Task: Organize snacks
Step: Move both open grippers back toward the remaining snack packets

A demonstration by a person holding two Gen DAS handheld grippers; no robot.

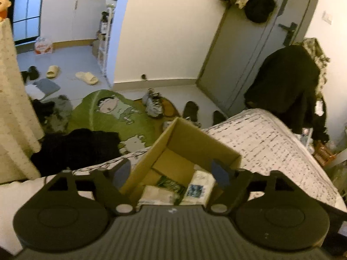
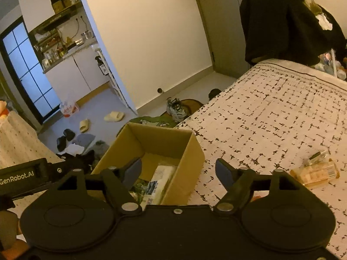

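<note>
An open cardboard box (image 1: pixel 195 138) stands on the patterned bed cover, near the bed's edge. Inside it lie a white snack pack (image 1: pixel 201 186) and a green pack (image 1: pixel 171 184). My left gripper (image 1: pixel 171 172) hovers open over the box with nothing between its fingers. In the right wrist view the same box (image 2: pixel 156 138) holds the white pack (image 2: pixel 162 177) and the green pack (image 2: pixel 138 186). My right gripper (image 2: pixel 179 172) is open and empty, straddling the box's right wall. A clear pack of yellowish snacks (image 2: pixel 314 173) lies on the bed to the right.
The bed cover (image 2: pixel 271 112) stretches away to the right. A black housing marked GenRobot.AI (image 2: pixel 21 177) shows at the left edge. On the floor beyond the bed lie dark clothes (image 1: pixel 76 147), a green rug (image 1: pixel 108 112), shoes (image 1: pixel 153 104) and slippers (image 1: pixel 86 78).
</note>
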